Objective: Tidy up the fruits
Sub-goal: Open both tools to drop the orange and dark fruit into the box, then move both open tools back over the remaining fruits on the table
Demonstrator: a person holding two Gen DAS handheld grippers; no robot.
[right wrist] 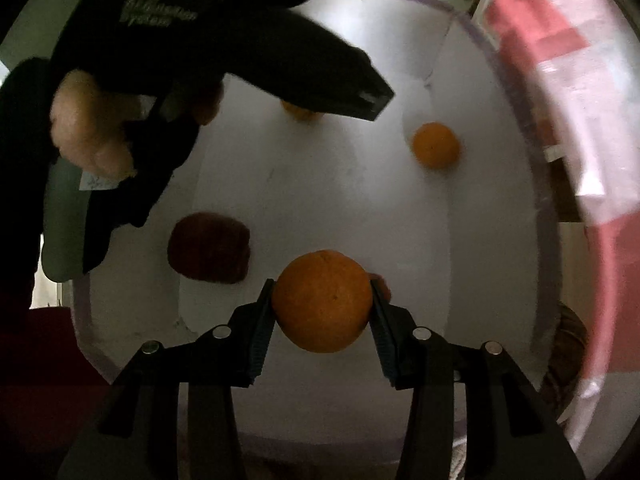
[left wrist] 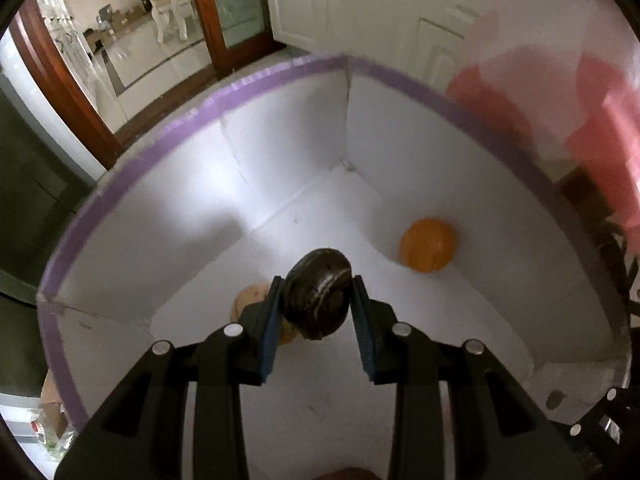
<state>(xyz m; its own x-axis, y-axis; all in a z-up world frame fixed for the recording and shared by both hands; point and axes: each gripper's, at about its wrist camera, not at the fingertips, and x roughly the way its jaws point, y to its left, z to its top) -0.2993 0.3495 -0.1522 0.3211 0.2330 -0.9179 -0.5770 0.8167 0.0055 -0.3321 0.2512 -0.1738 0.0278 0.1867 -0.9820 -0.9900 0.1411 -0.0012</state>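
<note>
Left tool (left wrist: pixel 318 300) clamped on dark fruit (left wrist: pixel 318 294), right tool (right wrist: pixel 322 300) on orange (right wrist: pixel 322 300); both poised over white box (left wrist: pixel 280 168), apparently for deposit.

Two grippers are shown: the left gripper (left wrist: pixel 318 300) and the right gripper (right wrist: pixel 322 304). One white box with a purple rim (left wrist: pixel 132 168) is seen. Oranges are counted as two certain: one held (right wrist: pixel 322 302) and one loose (right wrist: pixel 435 145); a third orange shape (right wrist: pixel 296 111), mostly hidden, cannot be confirmed. One dark round fruit (left wrist: pixel 318 300), one dark red fruit (right wrist: pixel 209 247) and one pale tan fruit (left wrist: pixel 250 300) are counted. One bare hand (right wrist: pixel 86 132) is visible.
</note>
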